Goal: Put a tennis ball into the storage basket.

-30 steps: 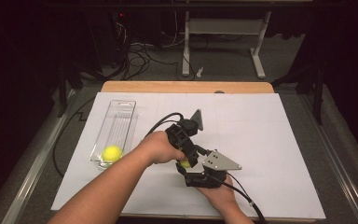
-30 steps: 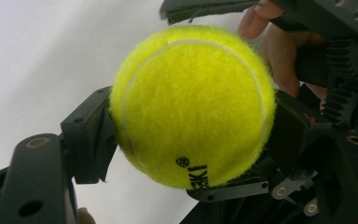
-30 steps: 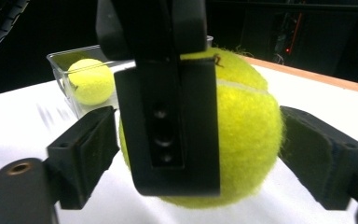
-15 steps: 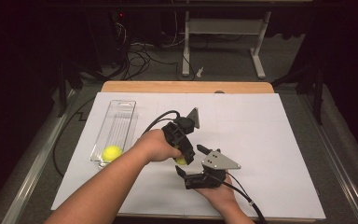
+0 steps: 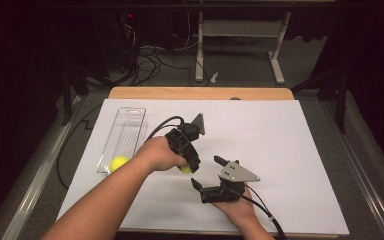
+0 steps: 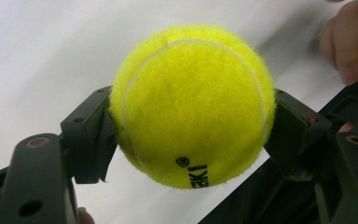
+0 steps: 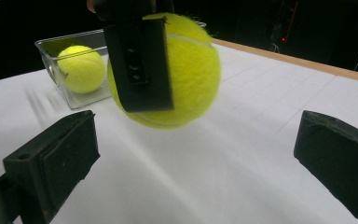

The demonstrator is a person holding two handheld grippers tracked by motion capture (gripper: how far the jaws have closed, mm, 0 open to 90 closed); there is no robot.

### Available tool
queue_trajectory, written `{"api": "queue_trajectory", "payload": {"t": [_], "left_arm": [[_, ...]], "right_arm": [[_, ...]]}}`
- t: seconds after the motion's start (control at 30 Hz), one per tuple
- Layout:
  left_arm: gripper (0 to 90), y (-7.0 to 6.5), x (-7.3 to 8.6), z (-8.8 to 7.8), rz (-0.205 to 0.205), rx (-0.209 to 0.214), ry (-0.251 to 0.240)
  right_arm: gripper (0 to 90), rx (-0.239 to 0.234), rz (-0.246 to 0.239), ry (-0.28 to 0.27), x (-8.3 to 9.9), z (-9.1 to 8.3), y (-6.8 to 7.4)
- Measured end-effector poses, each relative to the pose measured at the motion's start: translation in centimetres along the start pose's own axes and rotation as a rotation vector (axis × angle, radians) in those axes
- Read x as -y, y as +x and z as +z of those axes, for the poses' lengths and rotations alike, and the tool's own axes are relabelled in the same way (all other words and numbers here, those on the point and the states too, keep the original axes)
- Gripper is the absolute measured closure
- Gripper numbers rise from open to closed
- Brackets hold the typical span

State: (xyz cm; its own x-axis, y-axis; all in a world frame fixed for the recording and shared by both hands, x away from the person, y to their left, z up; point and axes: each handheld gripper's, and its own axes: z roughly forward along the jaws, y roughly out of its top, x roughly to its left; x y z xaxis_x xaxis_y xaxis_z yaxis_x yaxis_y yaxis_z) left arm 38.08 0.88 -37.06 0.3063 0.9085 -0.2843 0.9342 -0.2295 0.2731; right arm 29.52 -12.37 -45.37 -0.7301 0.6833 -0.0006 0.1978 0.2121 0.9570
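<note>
1. Across the bench (image 5: pixel 290 150), a white sheet covers nearly all of the top; a strip of bare wood shows along the far edge, and the near edge is partly hidden by the person's forearms.
2. A clear plastic tray (image 5: pixel 125 131) lies toward the left edge, its long side running from far to near. Its walls are hard to make out against the white sheet.
3. The left gripper (image 5: pixel 186 165) sits near the middle of the bench, toward the near edge, largely covered by the hand that holds it. Its fingers (image 6: pixel 91 135) pinch a tennis ball (image 6: pixel 191 105) from both sides; from above, just a sliver of that ball shows under the hand.
4. The right gripper (image 5: pixel 207 175) rests just beside it, closer to the near edge. Its fingers (image 7: pixel 58 158) are spread wide, having just been opening, with nothing between them; the held ball hangs just beyond them, partly masked by a left finger.
5. A second tennis ball (image 5: pixel 119 163) lies in the tray's near end.
</note>
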Motion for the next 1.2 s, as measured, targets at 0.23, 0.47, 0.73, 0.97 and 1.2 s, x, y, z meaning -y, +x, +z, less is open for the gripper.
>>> {"api": "queue_trajectory", "payload": {"t": [0.23,0.47,0.73,0.97,1.2], "left_arm": [[26.8,1.0,0.1,-0.1,-0.007,-0.004,-0.002],[26.8,1.7,0.1,-0.3,-0.021,0.001,-0.006],[26.7,2.4,0.3,-0.1,-0.027,-0.007,0.003],[26.8,3.3,0.2,-0.6,-0.043,0.002,-0.009],[26.8,4.2,0.2,-0.9,-0.062,0.002,-0.017]], "right_arm": [[0.5,0.008,-0.005,0.018,0.2,-0.3,-0.3],[0.5,0.035,-0.009,0.022,0.2,-0.7,-0.7],[0.5,0.047,-0.014,0.035,0.3,-1.1,-1.4],[0.5,0.070,-0.026,0.065,0.1,-1.9,-2.1],[0.5,0.106,-0.014,0.090,0.6,-3.2,-3.4]]}}
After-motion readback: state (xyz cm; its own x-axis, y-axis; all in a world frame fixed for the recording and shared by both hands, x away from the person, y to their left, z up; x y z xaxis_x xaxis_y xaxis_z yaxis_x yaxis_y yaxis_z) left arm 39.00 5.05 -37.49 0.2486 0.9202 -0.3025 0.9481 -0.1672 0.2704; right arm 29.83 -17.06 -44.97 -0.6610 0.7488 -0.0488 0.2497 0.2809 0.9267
